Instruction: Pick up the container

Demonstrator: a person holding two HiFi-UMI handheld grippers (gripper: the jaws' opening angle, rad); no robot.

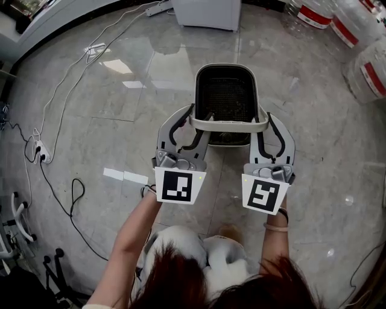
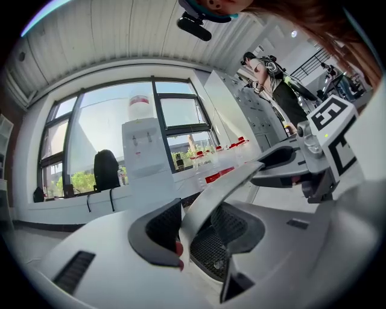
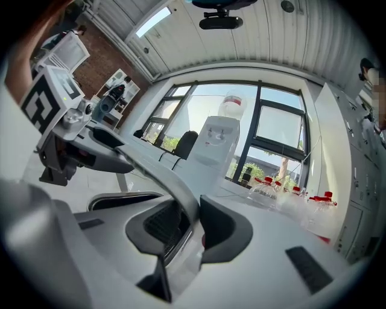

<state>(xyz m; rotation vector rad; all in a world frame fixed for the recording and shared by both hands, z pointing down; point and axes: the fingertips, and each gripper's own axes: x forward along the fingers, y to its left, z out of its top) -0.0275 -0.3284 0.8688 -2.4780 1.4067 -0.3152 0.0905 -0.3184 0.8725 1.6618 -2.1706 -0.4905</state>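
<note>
The container [image 1: 226, 67] is a white-rimmed basket with a black mesh inside, over the grey tile floor straight ahead of me. Its pale bail handle [image 1: 229, 126] stands raised across the near side. My left gripper [image 1: 196, 118] is shut on the handle's left end and my right gripper [image 1: 266, 118] on its right end. In the left gripper view the handle [image 2: 232, 180] runs up between the black pads of the left gripper [image 2: 193, 228], with mesh [image 2: 208, 253] below. In the right gripper view the right gripper [image 3: 194, 223] pinches the handle [image 3: 154, 174].
A white cabinet [image 1: 205, 13] stands on the far side. Large water bottles [image 1: 362, 36] lie at the far right. Cables and a power strip [image 1: 41, 151] trail along the left. My feet in pale slippers [image 1: 181, 241] are just below the grippers.
</note>
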